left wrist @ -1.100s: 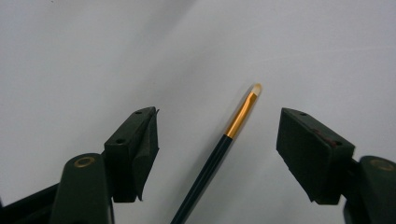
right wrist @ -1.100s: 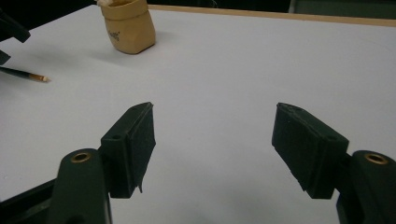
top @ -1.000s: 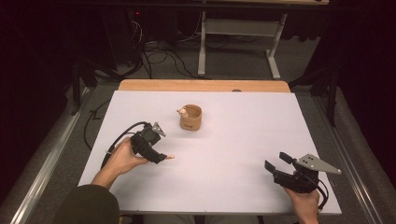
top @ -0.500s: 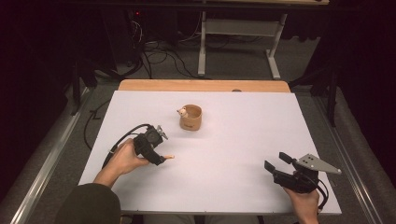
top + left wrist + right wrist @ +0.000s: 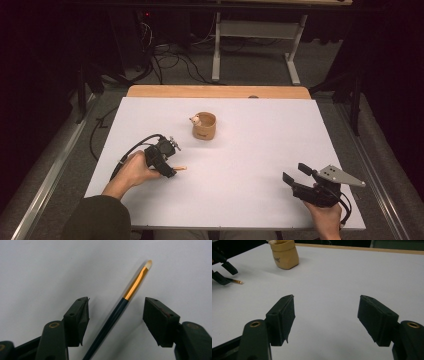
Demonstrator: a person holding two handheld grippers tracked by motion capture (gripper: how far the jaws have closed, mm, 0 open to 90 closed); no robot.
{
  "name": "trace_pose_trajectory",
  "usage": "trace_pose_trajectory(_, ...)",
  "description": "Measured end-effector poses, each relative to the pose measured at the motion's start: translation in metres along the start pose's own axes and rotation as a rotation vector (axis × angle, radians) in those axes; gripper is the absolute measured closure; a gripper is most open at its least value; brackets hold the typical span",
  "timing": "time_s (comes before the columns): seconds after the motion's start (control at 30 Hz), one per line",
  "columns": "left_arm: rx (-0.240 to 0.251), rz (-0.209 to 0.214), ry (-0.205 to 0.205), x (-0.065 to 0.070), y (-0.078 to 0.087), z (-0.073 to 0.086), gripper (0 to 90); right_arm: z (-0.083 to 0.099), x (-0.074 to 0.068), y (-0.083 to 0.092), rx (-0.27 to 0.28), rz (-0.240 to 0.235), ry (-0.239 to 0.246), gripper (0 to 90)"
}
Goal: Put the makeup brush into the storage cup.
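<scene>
The left gripper [image 5: 170,167] sits at about eight o'clock on the table, gripped by the left hand [image 5: 134,169], whose forearm and dark sleeve [image 5: 100,217] enter from six to seven o'clock. Its jaws point toward three o'clock, low and spread apart. The right gripper [image 5: 295,174] sits at about four o'clock in the right hand [image 5: 326,214], jaws wide apart, aimed toward ten o'clock.
</scene>
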State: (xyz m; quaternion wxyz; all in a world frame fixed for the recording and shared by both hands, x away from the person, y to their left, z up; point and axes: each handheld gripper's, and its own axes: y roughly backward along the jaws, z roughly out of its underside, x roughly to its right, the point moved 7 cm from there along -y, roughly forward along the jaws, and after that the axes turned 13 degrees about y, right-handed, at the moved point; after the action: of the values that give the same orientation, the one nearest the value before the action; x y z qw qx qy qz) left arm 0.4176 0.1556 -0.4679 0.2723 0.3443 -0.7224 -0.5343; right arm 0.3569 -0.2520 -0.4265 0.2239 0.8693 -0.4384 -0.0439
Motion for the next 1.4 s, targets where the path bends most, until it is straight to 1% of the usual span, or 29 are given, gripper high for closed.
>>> trace_pose_trajectory(0.1, -0.007, -0.003, -0.006, -0.0007, -0.0014, 0.0002, 41.2, 0.0001, -0.0001, -0.0001, -0.001, -0.002, 0.003, 32.0)
trace_pose_trajectory(0.27, -0.015, 0.016, -0.004, 0.0008, -0.0022, 0.0009, 45.4, 0.0002, 0.0001, -0.0004, -0.002, -0.001, 0.005, 32.0)
trace_pose_trajectory(0.37, -0.019, 0.035, -0.004, 0.0014, -0.0023, 0.0010, 49.6, 0.0003, -0.0002, -0.0004, -0.004, 0.000, 0.004, 32.0)
trace_pose_trajectory(0.47, -0.023, 0.042, -0.006, 0.0016, -0.0020, 0.0011, 52.1, 0.0003, -0.0003, -0.0005, -0.003, 0.001, 0.004, 32.1)
trace_pose_trajectory(0.77, -0.022, 0.046, -0.014, 0.0012, -0.0011, 0.0010, 63.8, 0.0001, -0.0005, -0.0006, -0.002, 0.000, 0.006, 32.1)
trace_pose_trajectory(0.83, -0.026, 0.047, -0.025, 0.0020, -0.0009, 0.0011, 67.7, 0.0002, -0.0005, -0.0006, -0.003, 0.000, 0.004, 32.0)
trace_pose_trajectory(1.0, -0.048, 0.042, -0.058, 0.0046, -0.0006, 0.0005, 73.7, 0.0001, -0.0007, -0.0004, -0.004, 0.000, 0.007, 32.1)
trace_pose_trajectory(1.17, -0.060, 0.045, -0.065, 0.0058, -0.0008, -0.0002, 76.6, -0.0002, -0.0006, -0.0001, 0.000, -0.001, 0.010, 32.1)
trace_pose_trajectory(1.3, -0.064, 0.049, -0.085, 0.0070, -0.0007, 0.0000, 80.2, -0.0001, -0.0005, 0.0000, -0.001, -0.001, 0.011, 32.2)
trace_pose_trajectory(1.4, -0.067, 0.052, -0.090, 0.0076, -0.0009, -0.0002, 82.2, -0.0006, -0.0001, 0.0006, 0.004, 0.002, 0.014, 32.3)
